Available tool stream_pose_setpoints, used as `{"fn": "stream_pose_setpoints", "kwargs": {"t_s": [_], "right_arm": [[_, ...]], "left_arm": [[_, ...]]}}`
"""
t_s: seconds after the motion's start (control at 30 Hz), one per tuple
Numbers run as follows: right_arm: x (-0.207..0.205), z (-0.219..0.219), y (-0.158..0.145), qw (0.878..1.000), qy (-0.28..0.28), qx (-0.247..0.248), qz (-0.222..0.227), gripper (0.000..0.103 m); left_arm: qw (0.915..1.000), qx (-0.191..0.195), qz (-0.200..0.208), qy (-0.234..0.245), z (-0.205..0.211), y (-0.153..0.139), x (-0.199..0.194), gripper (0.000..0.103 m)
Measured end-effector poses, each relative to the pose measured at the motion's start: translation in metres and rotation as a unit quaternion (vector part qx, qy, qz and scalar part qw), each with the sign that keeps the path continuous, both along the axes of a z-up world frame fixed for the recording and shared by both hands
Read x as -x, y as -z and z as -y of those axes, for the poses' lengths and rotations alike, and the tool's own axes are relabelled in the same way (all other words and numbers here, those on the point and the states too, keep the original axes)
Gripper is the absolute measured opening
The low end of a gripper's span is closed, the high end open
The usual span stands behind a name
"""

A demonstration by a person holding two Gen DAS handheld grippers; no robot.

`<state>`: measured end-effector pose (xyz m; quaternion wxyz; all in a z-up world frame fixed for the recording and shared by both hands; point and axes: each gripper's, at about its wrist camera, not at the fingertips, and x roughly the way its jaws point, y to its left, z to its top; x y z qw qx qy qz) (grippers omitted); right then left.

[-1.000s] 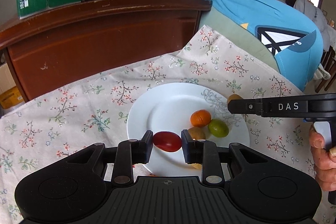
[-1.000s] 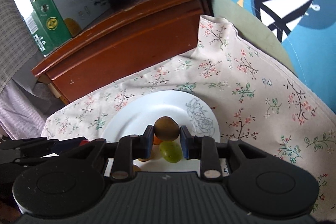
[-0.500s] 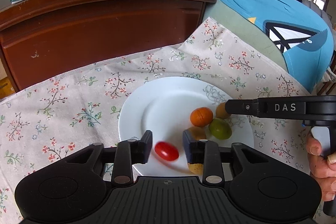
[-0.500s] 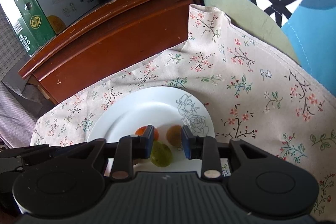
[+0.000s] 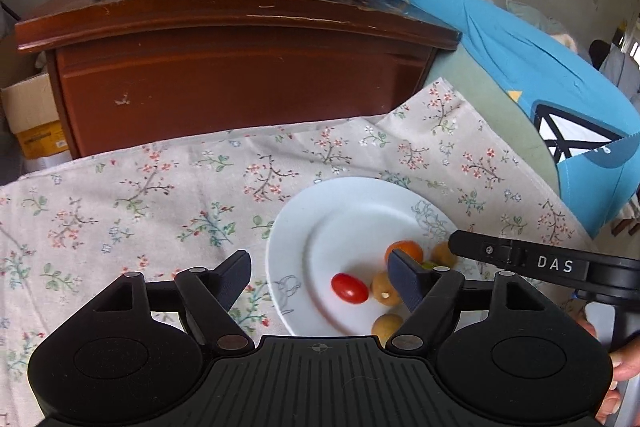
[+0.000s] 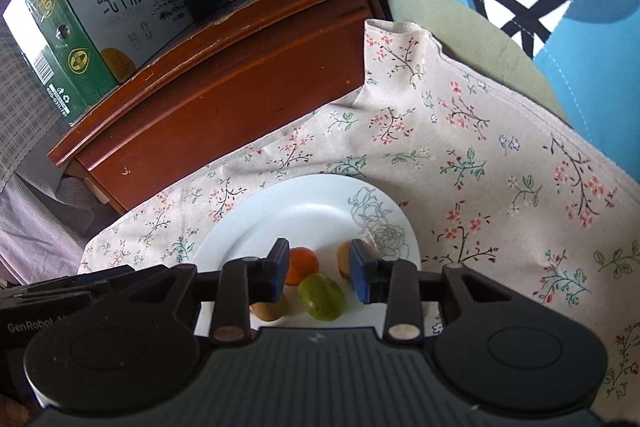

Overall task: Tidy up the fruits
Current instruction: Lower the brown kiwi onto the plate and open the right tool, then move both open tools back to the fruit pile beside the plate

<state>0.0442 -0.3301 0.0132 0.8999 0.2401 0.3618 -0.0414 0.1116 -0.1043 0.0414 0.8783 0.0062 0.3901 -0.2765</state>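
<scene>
Floral cloth, plate (image 5: 304, 227) of fruit.
Left gripper (image 5: 320, 279) has just opened wide, empty; right gripper (image 6: 318, 265) has just opened slightly, empty. Tomato (image 5: 349, 288) lies near-centre on plate: light, soft, slippery; likely best gripped gently across its middle.

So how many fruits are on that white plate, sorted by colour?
Red cherry tomato: 1
Orange fruit: 1
Green fruit: 1
Yellow-brown fruits: 3
Total: 6
</scene>
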Motion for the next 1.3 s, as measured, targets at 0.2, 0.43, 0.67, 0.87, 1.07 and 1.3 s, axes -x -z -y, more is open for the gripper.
{"fn": "stream_pose_setpoints", "kwargs": {"t_s": [0.2,0.43,0.67,0.87,1.07,1.3], "right_arm": [[0.002,-0.005,-0.003,1.0,-0.008,-0.005,0.003,0.035],[0.008,-0.017,-0.009,1.0,-0.028,-0.005,0.008,0.039],[0.017,-0.033,-0.013,0.999,-0.052,-0.002,0.01,0.039],[0.025,-0.046,-0.016,0.997,-0.07,-0.001,0.015,0.039],[0.036,-0.057,-0.014,0.997,-0.078,-0.016,0.01,0.039],[0.047,-0.073,-0.004,0.995,-0.094,-0.044,-0.005,0.039]], "left_arm": [[0.999,-0.036,0.025,-0.011,-0.013,-0.01,0.011,0.076],[0.998,-0.047,0.037,-0.018,-0.038,-0.022,0.027,0.082],[0.9989,-0.029,0.025,-0.026,-0.067,-0.032,0.041,0.091],[0.9985,-0.037,0.021,-0.035,-0.082,-0.034,0.046,0.091],[0.997,-0.066,0.029,-0.028,-0.087,-0.03,0.053,0.091],[0.9958,-0.087,0.011,-0.024,-0.097,-0.014,0.058,0.091]]}}
